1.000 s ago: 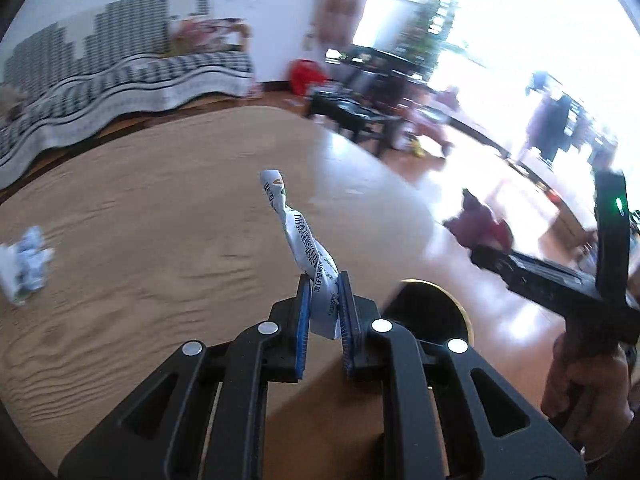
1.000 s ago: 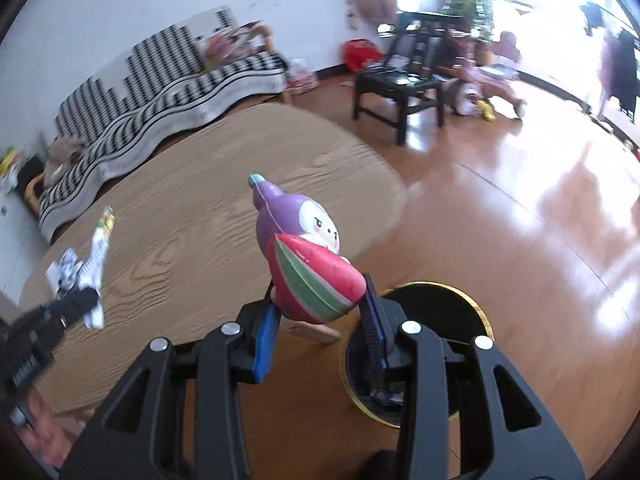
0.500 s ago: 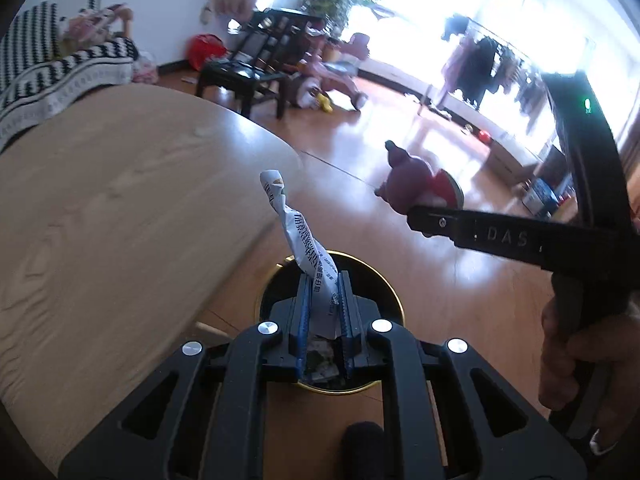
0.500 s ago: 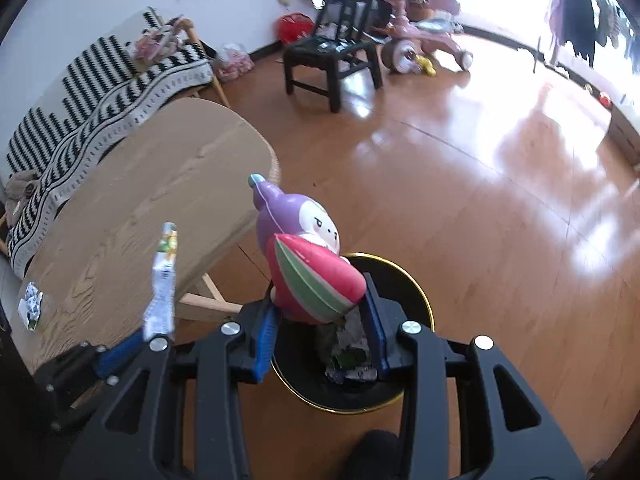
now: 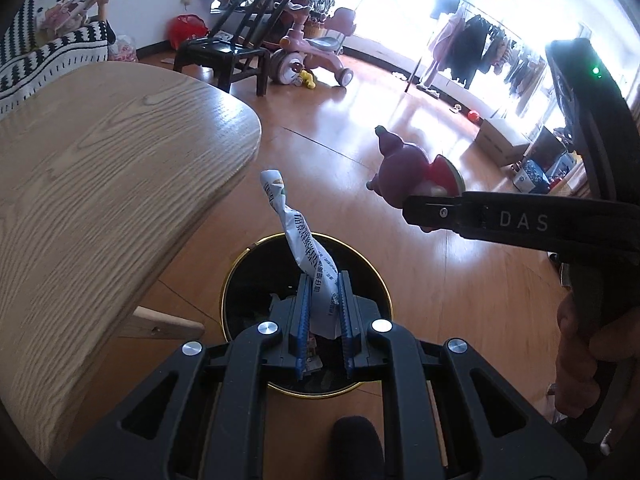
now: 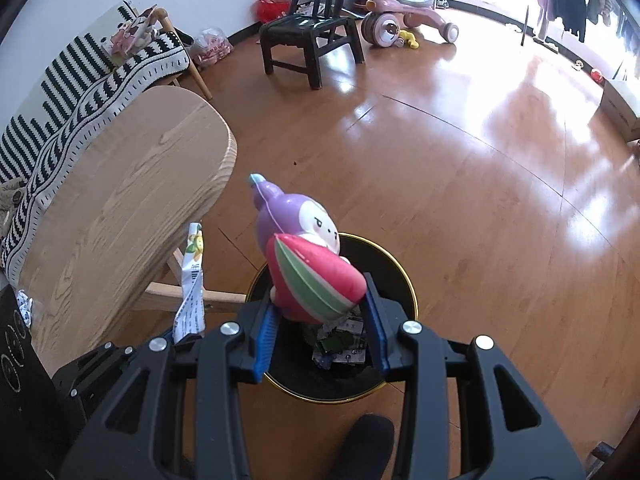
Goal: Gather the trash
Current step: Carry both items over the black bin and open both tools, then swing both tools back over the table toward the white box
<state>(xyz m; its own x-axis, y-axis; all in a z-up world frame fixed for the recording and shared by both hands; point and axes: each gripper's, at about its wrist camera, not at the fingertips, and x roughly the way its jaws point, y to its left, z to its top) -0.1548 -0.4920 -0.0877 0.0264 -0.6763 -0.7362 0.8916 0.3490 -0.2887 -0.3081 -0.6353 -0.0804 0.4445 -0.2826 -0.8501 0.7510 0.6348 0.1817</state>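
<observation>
Left wrist view: left gripper [image 5: 323,312] has its jaws clamped on the lower end of a twisted printed wrapper [image 5: 308,248]. Wrapper rises up and forward out of the jaws, tip leaning left. Directly beneath and just ahead of the jaws sits a black trash bin [image 5: 236,276] with a gold rim, standing on the wood floor [image 5: 360,120]. Scraps visible inside the bin below the jaws, detail unclear. Left of the jaws: rounded end of the light wooden table [image 5: 100,160]. Ahead and right of the jaws: right gripper [image 5: 432,208] in side view, carrying a purple squishy toy [image 5: 400,172]; a hand [image 5: 580,348] grips its handle.

Right wrist view: right gripper [image 6: 322,320] has its jaws closed on the purple squishy toy [image 6: 304,260], pressing the red-and-green watermelon part; toy's pointed hood tilts forward and left. Trash bin [image 6: 400,272] lies straight below the jaws, crumpled wrappers [image 6: 340,340] on its bottom. Left of the jaws, close by, the left gripper [image 6: 188,332] holds the wrapper [image 6: 192,280] upright. Table [image 6: 120,184] further left, a small crumpled scrap [image 6: 24,306] lying on it at far left. Well ahead of the jaws: dark wooden chair [image 6: 312,36], pink ride-on toy [image 6: 400,12].
</observation>
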